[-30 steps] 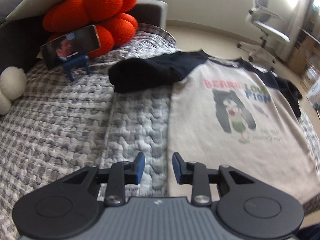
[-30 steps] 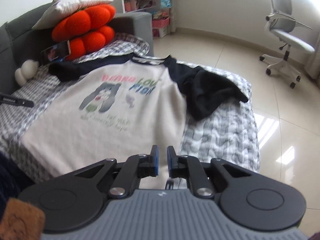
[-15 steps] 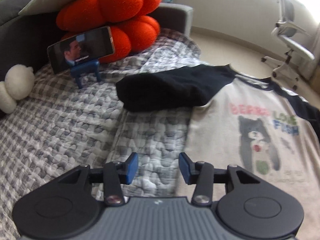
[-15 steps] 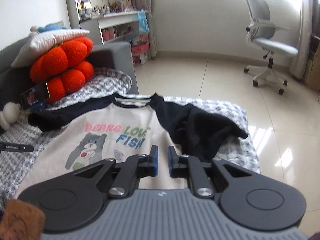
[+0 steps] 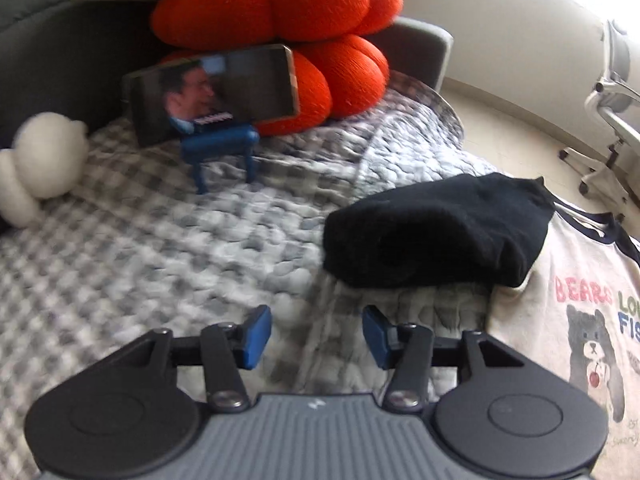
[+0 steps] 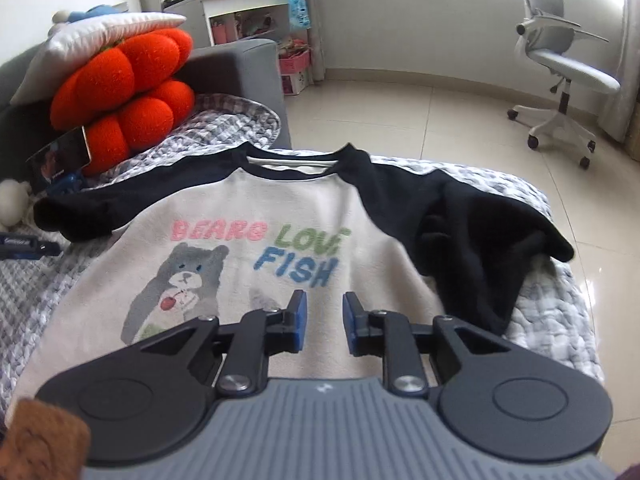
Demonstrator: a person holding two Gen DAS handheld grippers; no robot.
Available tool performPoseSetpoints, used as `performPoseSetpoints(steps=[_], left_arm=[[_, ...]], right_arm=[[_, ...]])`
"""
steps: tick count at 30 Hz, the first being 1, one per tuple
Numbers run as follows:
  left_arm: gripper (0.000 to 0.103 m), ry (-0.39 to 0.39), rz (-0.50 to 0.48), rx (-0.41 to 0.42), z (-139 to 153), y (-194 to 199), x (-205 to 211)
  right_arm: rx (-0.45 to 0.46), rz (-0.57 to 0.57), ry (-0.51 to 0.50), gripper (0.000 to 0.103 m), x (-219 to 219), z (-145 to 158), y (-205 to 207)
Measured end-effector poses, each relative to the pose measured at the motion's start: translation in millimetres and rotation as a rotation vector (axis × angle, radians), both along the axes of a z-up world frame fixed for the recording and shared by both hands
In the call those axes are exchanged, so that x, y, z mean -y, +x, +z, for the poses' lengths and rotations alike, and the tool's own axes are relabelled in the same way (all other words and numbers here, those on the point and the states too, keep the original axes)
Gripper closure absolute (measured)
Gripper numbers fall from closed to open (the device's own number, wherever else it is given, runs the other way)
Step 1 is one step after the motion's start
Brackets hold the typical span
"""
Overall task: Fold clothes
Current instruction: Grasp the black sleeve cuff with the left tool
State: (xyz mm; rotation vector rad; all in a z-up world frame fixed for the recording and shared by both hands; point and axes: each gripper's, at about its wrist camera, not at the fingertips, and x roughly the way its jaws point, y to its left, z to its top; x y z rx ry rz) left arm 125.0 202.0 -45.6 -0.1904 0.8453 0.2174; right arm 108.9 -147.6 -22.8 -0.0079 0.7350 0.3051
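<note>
While both tools hung empty above it, the scene read as follows, largest thing first.

Bed (image 6: 556, 344): a grey-and-white checked quilt covered it and served as the folding surface.

Shirt (image 6: 320, 208): it lay face up and spread flat on the quilt, collar toward the far end, so that its sides could be turned inward.

Right sleeve (image 6: 492, 240): dark and bunched in folds beside the body, hanging toward the bed's edge; it probably needed straightening.

Left sleeve (image 5: 436, 232): dark, stretched out sideways on the quilt, apart from everything else.

Orange cushion (image 5: 280, 32): piled at the headboard, clear of the work.

Phone (image 5: 212, 92): propped on a blue stand against the cushion, apparently for watching.

Left gripper (image 5: 316, 336): jaws widening, nothing between them, aimed just short of the left sleeve, seemingly to take it.

Right gripper (image 6: 324, 320): jaws parting narrowly, unladen, poised over the shirt's printed front.
</note>
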Motion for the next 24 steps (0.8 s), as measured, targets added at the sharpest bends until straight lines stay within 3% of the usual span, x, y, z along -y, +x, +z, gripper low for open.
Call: performPoseSetpoints(steps=[11,13,14,15,19,24], left_arm=[[0.042,-0.060,-0.019,0.113,-12.3,47.6,5.8],[0.052,-0.092,-0.008,0.133,-11.7,51.0,3.2],[0.080,-0.108,-0.002,0.143,-11.3,52.6,1.8],[0.089,-0.120,0.004,0.139,-10.0,53.2,-0.4],[0.092,-0.150,0.019,0.120,-1.4,53.4,-9.6],[0.093,-0.048,0.031,0.146,24.3,42.1,-19.0]], right_arm=[[0.026,0.059,-0.099,0.079,-31.3,-18.3,1.1],[0.033,0.069,-0.116,0.079,-32.8,-21.3,1.3],[0.031,0.066,-0.119,0.079,-32.4,-22.6,2.3],[0.027,0.061,-0.118,0.079,-31.5,-23.7,3.5],[0.020,0.047,-0.107,0.079,-28.3,-26.0,6.2],[0.022,0.045,-0.103,0.079,-26.5,-26.0,6.7]])
